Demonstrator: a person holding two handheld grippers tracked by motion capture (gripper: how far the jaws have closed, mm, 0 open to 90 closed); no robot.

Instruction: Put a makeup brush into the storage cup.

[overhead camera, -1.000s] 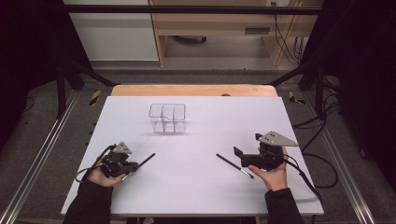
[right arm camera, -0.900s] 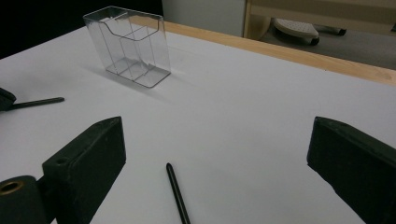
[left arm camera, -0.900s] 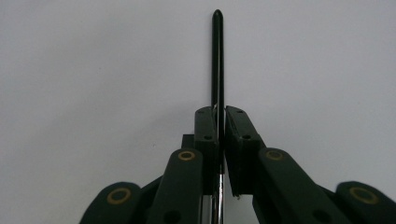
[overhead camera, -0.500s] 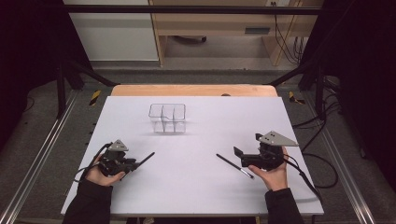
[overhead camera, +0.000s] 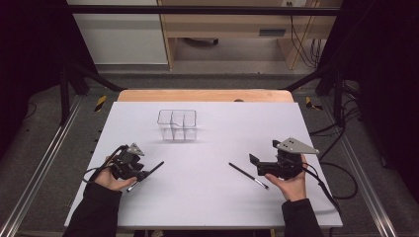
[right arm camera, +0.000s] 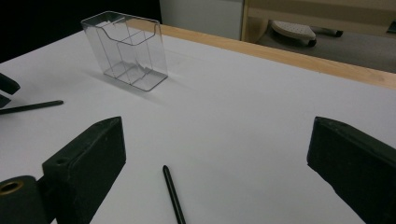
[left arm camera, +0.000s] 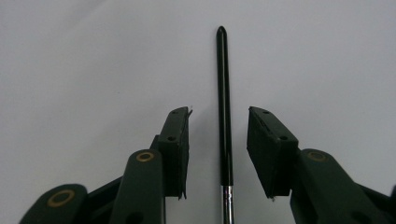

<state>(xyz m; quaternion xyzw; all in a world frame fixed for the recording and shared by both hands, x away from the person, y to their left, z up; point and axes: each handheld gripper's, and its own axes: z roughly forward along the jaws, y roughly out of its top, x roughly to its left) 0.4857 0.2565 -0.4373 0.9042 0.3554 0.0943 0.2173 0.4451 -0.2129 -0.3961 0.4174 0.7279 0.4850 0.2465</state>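
Resting low at the left of the white table (overhead camera: 207, 197), the left gripper (overhead camera: 141, 173) is sitting in the person's left hand (overhead camera: 111, 178) with its jaws spread apart. In the left gripper view a slim black brush (left arm camera: 224, 107) is lying on the table between the two pads (left arm camera: 177, 144), touching neither; its pointed end is aiming away from the camera and a silver ferrule is showing near the bottom edge. In the high view this brush is slanting out from under the gripper toward the table's middle. Farther back, near the centre, a clear plastic organizer (overhead camera: 177, 125) with dividers is standing upright, well apart from both grippers. To its right, a second black brush (overhead camera: 248, 176) is lying flat on the table just ahead of the right gripper (overhead camera: 257, 165), which the right hand (overhead camera: 291, 183) is holding with jaws wide open; in the right gripper view the brush is lying low between them, not touched
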